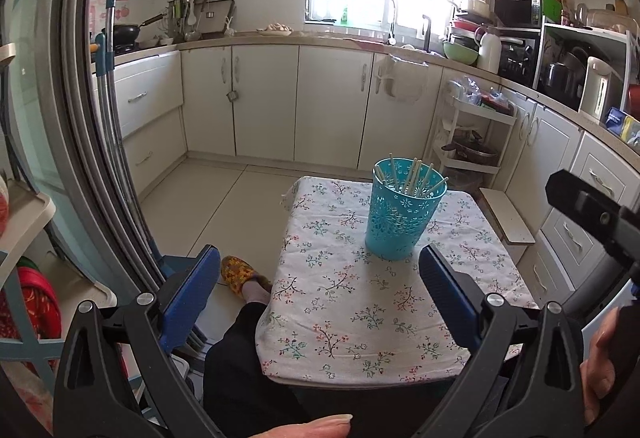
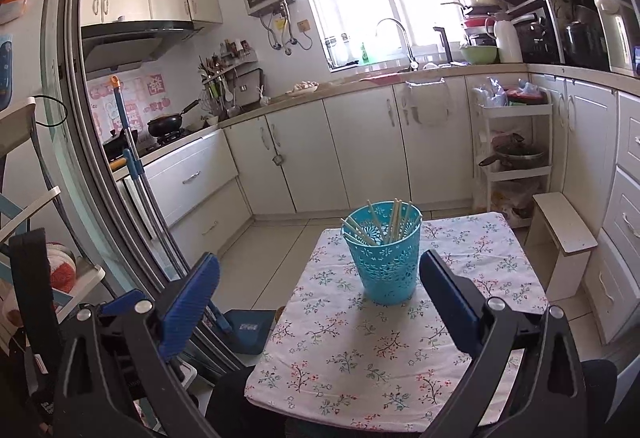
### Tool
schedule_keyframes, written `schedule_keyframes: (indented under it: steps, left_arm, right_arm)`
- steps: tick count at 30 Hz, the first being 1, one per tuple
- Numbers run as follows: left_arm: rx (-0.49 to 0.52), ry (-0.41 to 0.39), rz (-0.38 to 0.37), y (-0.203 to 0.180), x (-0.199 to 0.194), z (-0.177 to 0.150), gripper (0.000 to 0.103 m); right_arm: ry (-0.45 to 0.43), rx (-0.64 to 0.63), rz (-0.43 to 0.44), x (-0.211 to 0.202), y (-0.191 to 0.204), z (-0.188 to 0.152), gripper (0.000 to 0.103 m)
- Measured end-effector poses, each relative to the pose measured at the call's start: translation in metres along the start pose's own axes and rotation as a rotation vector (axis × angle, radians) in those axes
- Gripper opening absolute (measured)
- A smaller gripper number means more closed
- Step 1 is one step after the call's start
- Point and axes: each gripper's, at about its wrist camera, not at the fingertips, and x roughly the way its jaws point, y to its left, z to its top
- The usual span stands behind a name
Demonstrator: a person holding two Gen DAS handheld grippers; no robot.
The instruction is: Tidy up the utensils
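Note:
A turquoise perforated holder (image 1: 402,215) stands upright on the small table with the floral cloth (image 1: 332,302), and it also shows in the right wrist view (image 2: 386,262). Several pale chopsticks (image 1: 412,177) stand in it, also seen from the right wrist (image 2: 394,224). My left gripper (image 1: 320,270) is open and empty, held above the table's near half. My right gripper (image 2: 320,274) is open and empty, just short of the holder. The right gripper's body (image 1: 596,213) shows at the right edge of the left wrist view.
A low white stool (image 2: 564,234) stands to the right of the table, with a white shelf trolley (image 2: 514,141) behind it. White cabinets (image 1: 304,101) line the back and right. A sliding door frame (image 1: 100,141) and mop handle (image 2: 132,165) stand left. The person's slippered foot (image 1: 240,272) is beside the table.

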Motion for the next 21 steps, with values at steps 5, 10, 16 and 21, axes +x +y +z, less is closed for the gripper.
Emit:
schedule_keyframes:
  steps: [5,10,16,21]
  left_arm:
    - [0.004,-0.002,-0.002,-0.0003,-0.0034,-0.0002,0.095]
    - [0.003,-0.006,-0.002,-0.0018,-0.0050,0.0000,0.095]
    - [-0.005,0.000,0.000,0.0010,-0.0030,0.0006,0.095]
    - [-0.006,-0.003,0.001,0.0017,-0.0030,0.0004,0.095]
  right_arm:
    - [0.013,0.013,-0.006,0.0014,-0.0028,-0.0020,0.096]
    - [0.019,0.010,-0.008,0.0023,-0.0027,-0.0032,0.096]
    - [0.025,0.010,-0.009,0.0032,-0.0030,-0.0034,0.096]
    - [0.030,0.007,-0.010,0.0035,-0.0033,-0.0037,0.096]
